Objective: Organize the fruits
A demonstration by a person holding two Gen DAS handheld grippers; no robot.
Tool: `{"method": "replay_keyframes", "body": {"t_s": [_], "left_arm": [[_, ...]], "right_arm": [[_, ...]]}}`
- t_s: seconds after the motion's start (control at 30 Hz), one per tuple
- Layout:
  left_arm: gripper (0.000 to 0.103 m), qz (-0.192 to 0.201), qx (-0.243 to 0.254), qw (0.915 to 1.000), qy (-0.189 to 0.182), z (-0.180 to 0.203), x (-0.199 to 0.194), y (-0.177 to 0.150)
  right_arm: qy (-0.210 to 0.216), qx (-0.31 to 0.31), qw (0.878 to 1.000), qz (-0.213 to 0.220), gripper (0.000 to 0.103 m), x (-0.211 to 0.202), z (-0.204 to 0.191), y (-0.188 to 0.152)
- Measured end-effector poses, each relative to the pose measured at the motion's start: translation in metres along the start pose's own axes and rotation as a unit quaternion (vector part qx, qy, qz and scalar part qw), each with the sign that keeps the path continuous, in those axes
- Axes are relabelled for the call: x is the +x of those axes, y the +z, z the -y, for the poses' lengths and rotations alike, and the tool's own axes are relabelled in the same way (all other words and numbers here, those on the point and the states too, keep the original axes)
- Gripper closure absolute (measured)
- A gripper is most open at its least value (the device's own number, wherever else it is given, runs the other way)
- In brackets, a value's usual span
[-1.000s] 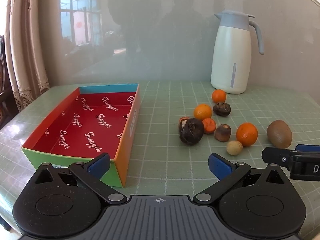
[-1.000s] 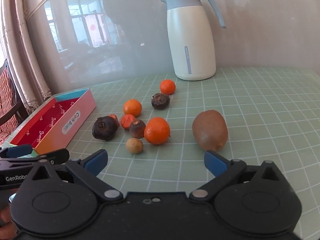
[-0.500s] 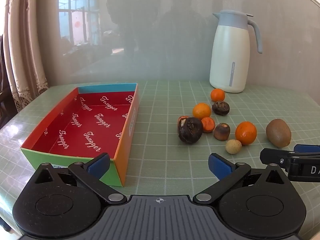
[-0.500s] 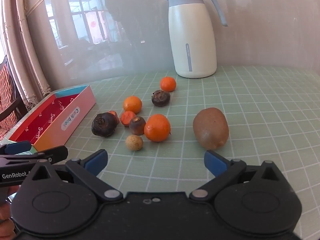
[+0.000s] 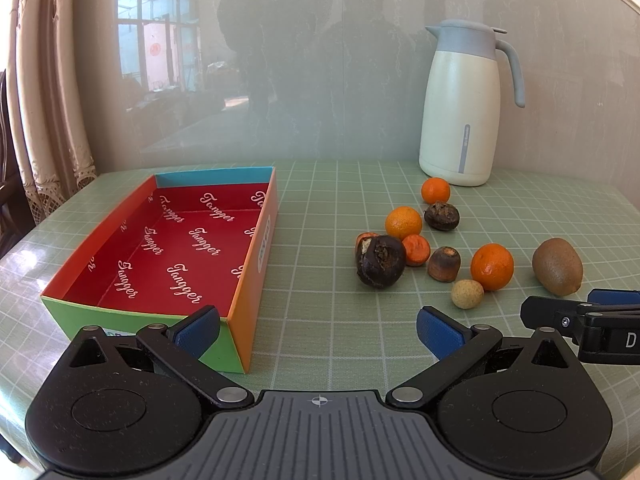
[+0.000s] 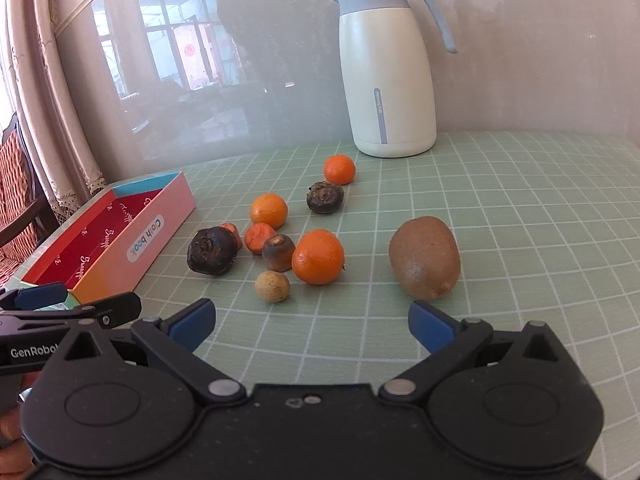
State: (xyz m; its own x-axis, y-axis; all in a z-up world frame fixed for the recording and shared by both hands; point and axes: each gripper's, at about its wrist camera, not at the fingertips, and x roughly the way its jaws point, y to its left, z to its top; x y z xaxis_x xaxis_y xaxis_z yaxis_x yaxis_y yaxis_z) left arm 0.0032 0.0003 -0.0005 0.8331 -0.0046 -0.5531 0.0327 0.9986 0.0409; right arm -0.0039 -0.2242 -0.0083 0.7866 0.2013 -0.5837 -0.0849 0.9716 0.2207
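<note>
Nearest to me, the left gripper [image 5: 318,326] hangs low over the pale green checked tablecloth [image 5: 328,216] with its blue-padded fingers spread wide and nothing between them. The right gripper [image 6: 311,320] is just as wide apart and just as bare, though it has crept a little closer to the fruit than a moment ago, so the pile looms larger in its view.

Just past its fingers sits the small tan round longan [image 6: 272,287], touching nothing. Beside it lies the big brown fuzzy kiwi [image 6: 425,257], off to the right on its own. Next come the nearest orange tangerine [image 6: 318,256], a small dark water chestnut [image 6: 279,252] pressed against it, and a larger black water chestnut [image 6: 213,250] to the left. None of the fruit has shifted.

Left of the pile, the shallow cardboard box with the red printed lining [image 5: 160,248] holds no fruit. At the far wall stands the cream thermos jug with a grey-blue lid [image 6: 386,68].
</note>
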Motion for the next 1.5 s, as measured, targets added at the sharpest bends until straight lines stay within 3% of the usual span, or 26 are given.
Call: {"method": "replay_keyframes", "body": {"t_s": [1.5], "left_arm": [[0.0, 0.0, -0.006, 1.0, -0.002, -0.0018, 0.0009, 0.0002]], "right_arm": [[0.005, 0.01, 1.0, 0.001, 0.0, -0.0029, 0.0035, 0.0003]]}}
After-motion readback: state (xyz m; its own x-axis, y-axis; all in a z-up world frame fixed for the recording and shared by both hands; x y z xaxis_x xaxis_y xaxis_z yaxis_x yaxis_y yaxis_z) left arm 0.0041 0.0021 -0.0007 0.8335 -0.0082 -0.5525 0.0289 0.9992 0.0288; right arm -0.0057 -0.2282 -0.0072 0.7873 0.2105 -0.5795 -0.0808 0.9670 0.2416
